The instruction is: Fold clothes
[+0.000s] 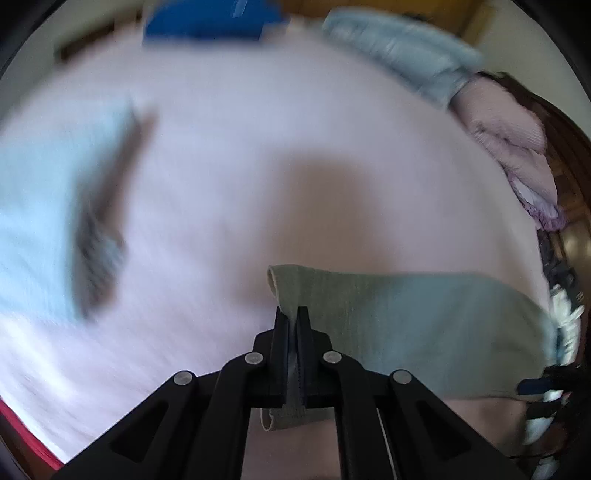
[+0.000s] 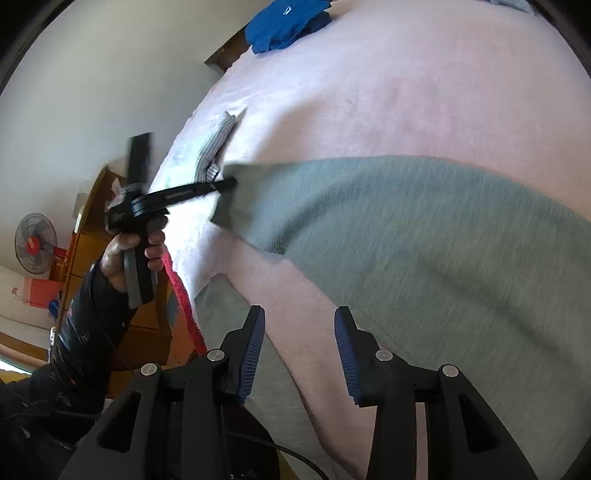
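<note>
Left claw (image 1: 293,317): clamped on the green cloth (image 1: 424,325) corner.
Right claw (image 2: 300,332): fingers apart, above the bed (image 2: 406,92).

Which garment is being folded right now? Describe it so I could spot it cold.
Start from the bed's pale pink sheet. The grey-green garment lies spread across its near side, one corner pinched in the left gripper while the right gripper hovers open. The other clothes are bright blue or light blue.

Grey-green garment (image 2: 424,236) stretched over the pink bed, corner pinched.
</note>
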`<action>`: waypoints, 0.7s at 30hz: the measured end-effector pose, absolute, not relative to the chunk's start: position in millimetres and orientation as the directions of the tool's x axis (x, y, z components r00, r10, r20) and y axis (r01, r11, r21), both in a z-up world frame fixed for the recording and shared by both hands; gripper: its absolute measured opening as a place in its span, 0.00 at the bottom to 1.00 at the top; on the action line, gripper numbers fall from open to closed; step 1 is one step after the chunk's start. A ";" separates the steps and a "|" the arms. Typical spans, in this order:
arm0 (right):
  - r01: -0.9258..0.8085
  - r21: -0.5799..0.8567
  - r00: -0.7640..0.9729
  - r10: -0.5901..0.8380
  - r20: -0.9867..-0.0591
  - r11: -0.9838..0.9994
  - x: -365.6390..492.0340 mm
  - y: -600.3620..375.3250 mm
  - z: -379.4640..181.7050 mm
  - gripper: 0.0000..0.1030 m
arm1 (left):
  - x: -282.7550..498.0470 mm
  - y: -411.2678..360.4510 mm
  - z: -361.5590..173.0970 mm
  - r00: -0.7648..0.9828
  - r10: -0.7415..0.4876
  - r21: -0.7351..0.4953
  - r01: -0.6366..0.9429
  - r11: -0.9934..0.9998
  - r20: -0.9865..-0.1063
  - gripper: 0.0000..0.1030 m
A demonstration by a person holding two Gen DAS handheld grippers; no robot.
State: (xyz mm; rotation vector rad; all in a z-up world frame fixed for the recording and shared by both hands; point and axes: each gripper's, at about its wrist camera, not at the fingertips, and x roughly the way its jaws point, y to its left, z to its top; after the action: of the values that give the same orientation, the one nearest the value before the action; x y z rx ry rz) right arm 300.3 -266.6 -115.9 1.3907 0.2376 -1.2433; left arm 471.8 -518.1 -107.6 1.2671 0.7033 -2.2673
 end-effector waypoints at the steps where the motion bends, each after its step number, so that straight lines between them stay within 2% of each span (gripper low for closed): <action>1: 0.750 0.596 0.410 -0.505 -0.760 -0.287 300.4 -266.4 -117.3 0.39 | 472.7 -518.3 -104.4 -0.482 -0.153 -0.200 0.604 -0.771 -0.863 0.02; 3: 0.746 0.597 0.413 -0.498 -0.762 -0.295 300.6 -266.0 -120.1 0.39 | 474.3 -519.2 -98.9 -0.485 -0.190 -0.177 0.613 -0.770 -0.854 0.02; 8: 0.744 0.591 0.414 -0.480 -0.774 -0.311 300.6 -263.4 -125.7 0.39 | 455.6 -533.4 -132.6 -0.364 -0.181 -0.109 0.647 -0.755 -0.914 0.06; 9: 0.744 0.591 0.416 -0.477 -0.774 -0.312 300.0 -261.9 -126.1 0.39 | 453.9 -535.2 -136.6 -0.350 -0.177 -0.105 0.654 -0.749 -0.920 0.11; 12: 0.743 0.589 0.411 -0.476 -0.777 -0.320 295.0 -254.5 -125.4 0.39 | 465.3 -537.6 -131.3 -0.342 -0.237 -0.080 0.702 -0.707 -0.909 0.20; 15: 0.740 0.583 0.393 -0.489 -0.779 -0.334 286.5 -242.8 -122.3 0.39 | 491.0 -534.8 -110.5 -0.381 -0.319 -0.087 0.748 -0.658 -0.868 0.22; 19: 0.723 0.583 0.362 -0.515 -0.777 -0.370 272.0 -220.3 -116.9 0.39 | 497.1 -503.9 -102.3 -0.514 -0.155 -0.247 0.628 -0.738 -0.844 0.22; 21: 0.711 0.586 0.350 -0.527 -0.774 -0.389 265.8 -206.1 -113.6 0.39 | 491.9 -493.2 -120.4 -0.444 -0.111 -0.214 0.618 -0.757 -0.889 0.22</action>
State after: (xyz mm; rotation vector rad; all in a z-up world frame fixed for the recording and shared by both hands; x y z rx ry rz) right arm 265.8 -206.1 -113.6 1.4514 0.1772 -1.3391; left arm 491.9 -493.2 -120.4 1.3141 0.7329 -2.2254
